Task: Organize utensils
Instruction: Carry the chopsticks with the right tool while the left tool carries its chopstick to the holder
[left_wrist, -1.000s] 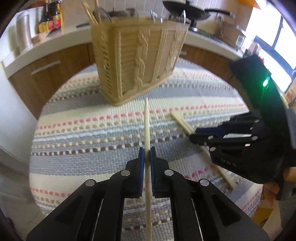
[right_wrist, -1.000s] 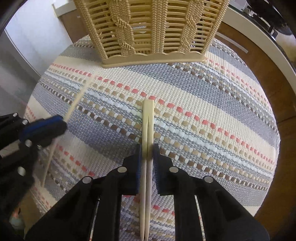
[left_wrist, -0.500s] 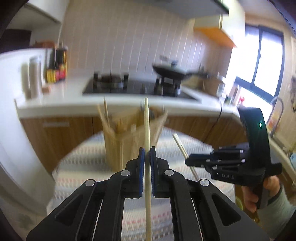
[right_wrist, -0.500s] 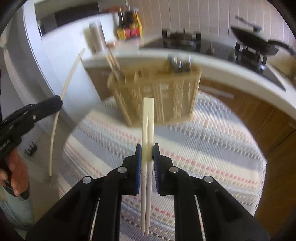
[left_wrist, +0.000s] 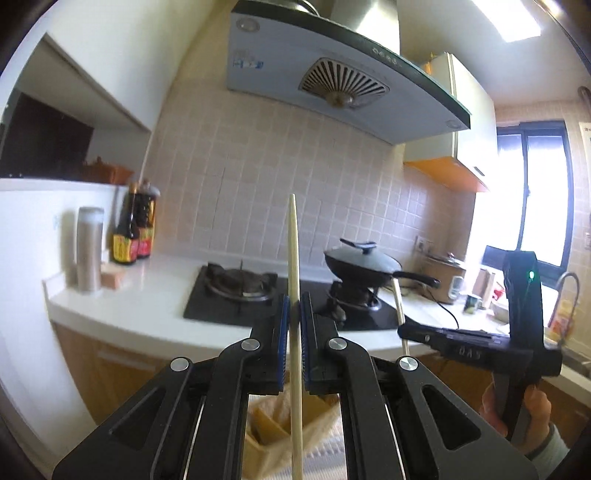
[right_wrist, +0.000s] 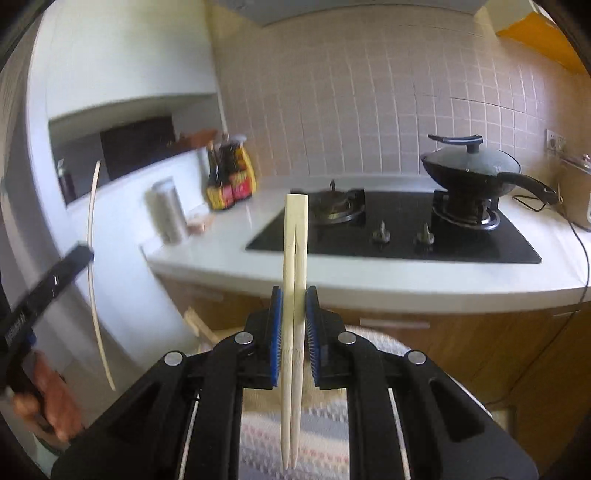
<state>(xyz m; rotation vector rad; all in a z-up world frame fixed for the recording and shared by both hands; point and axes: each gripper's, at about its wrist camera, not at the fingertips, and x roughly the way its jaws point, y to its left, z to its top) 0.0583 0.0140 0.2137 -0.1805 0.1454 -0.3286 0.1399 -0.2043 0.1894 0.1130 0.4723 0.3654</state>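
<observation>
Kitchen backdrop: a tiled wall, a white counter with a black gas hob, a lidded wok on the right burner, and two dark sauce bottles beside a steel canister at the far left. A range hood hung above the hob.

The left gripper was raised level with the counter, its blue pads pressed together on a single chopstick that ran upright between them, tip pointing up.

The right gripper was clamped on a pair of chopsticks, lying side by side and touching where the pads held them, blunt ends uppermost.

Below the left gripper, part of the woven utensil holder showed between its arms. Beneath the right gripper lay the striped cloth.

A hand gripped the right gripper's handle at the right edge of the left wrist view.
</observation>
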